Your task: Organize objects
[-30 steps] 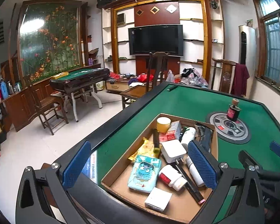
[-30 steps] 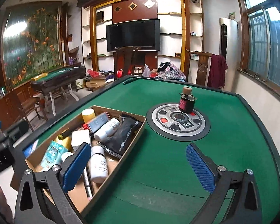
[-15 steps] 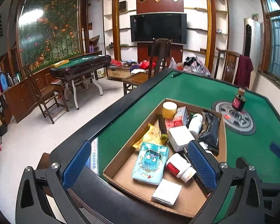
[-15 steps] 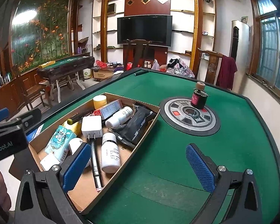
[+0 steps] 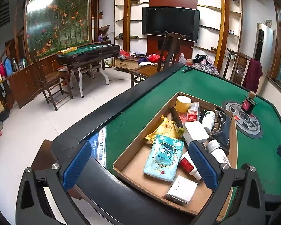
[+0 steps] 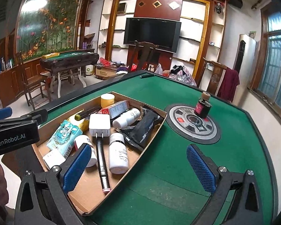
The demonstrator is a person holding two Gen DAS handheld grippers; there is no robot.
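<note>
Right wrist view puts the cardboard box [image 6: 151, 129] in the lower left of the frame, crammed with small goods: a white charger [image 6: 99, 124], a white bottle [image 6: 118, 155] lying beside a dark pen [image 6: 102, 161], a black pouch [image 6: 146, 129] against the box's right wall, and a blue tissue pack [image 6: 64, 136] toward the left. A dark ink bottle [image 6: 202, 106] stands apart on the round control panel [image 6: 193, 126], right of centre, on the green desk [image 6: 178, 168]. The right gripper [image 6: 138, 166] hangs released and empty over the box's near corner; the left gripper [image 5: 140, 166], seen in the left wrist view, is likewise spread wide with nothing held, above the box's near end. Likely trouble: the items overlap closely, so closing on one could drag or pinch its neighbour, and the round bottle may roll away.
</note>
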